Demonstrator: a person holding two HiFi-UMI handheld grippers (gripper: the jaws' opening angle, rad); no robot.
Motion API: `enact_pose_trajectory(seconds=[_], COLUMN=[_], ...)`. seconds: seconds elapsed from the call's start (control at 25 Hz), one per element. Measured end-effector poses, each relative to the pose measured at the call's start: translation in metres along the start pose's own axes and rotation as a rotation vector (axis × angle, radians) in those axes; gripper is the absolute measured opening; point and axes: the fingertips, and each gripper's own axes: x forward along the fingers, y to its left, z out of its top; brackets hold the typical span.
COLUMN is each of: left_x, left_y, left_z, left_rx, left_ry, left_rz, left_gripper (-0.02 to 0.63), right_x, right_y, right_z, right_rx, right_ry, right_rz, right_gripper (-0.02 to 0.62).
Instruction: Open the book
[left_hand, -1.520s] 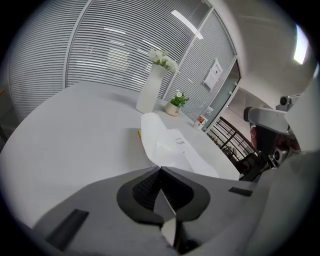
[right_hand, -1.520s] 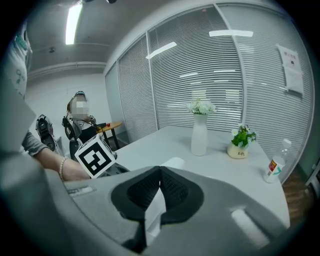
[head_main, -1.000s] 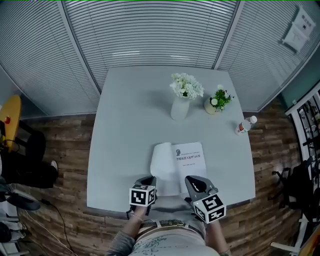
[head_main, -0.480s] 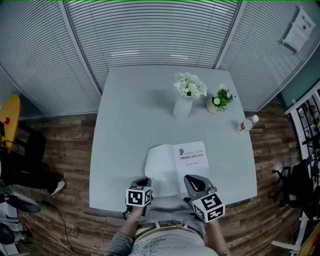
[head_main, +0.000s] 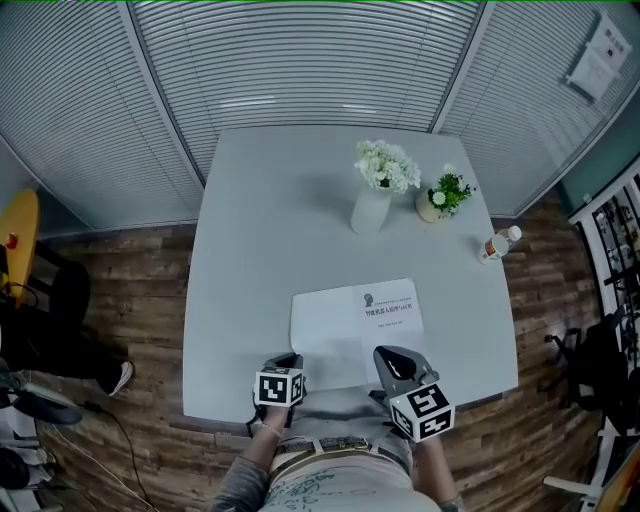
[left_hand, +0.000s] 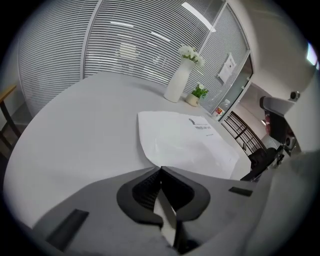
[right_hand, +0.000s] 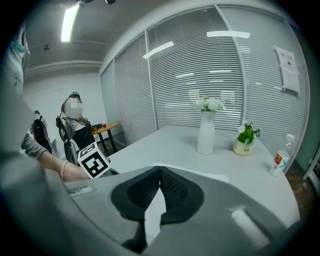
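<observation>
Across grey table (head_main: 250, 220), before slatted blinds (head_main: 300, 60): find book (head_main: 385, 315) lying open and flat near front edge. Note left gripper (left_hand: 160, 169), jaws together, apparently pinching near corner of left leaf (head_main: 325, 335). Note right gripper (right_hand: 160, 169), jaws together on nothing, just beside book. Judge opening essentially done; remaining: release leaf.

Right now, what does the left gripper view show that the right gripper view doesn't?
Only the left gripper view: the open white paper book's printed title, and its blank page's corner pinched in the shut left gripper. Only the right gripper view: that gripper's black-and-white marker cube and a person in the background. Both: the tall white vase of white flowers, the small potted green plant, the pale grey table.
</observation>
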Motion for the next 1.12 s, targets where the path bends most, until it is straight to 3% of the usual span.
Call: enact_pose_trajectory(seconds=[0.4,0.56,0.76,0.96,1.12], left_x=[0.006,0.008,0.014,0.011,0.01], left_y=[0.002,0.002,0.004,0.002,0.001], left_z=[-0.009,-0.007,-0.006,-0.007,-0.005], left_rx=[0.122,0.114,0.159,0.124,0.091], left_ry=[-0.012,-0.012,-0.023,-0.006,-0.05], left_rz=[0.008,0.002,0.058,0.055,0.075], left_gripper=[0.011,0.011,0.015,0.017,0.02], right_x=[0.013,0.016,0.016,0.005,-0.009], right_y=[0.008,0.003,-0.001,-0.008,-0.025], right_z=[0.01,0.014,0.009,0.007,0.003], right_rx=[-0.019,-0.022,-0.006,0.004,-0.007], right_ry=[0.009,0.0,-0.004,-0.02,-0.017], right_rz=[0.035,0.033,0.05,0.081,0.088], right_gripper=[0.002,0.002,0.002,0.002,0.002])
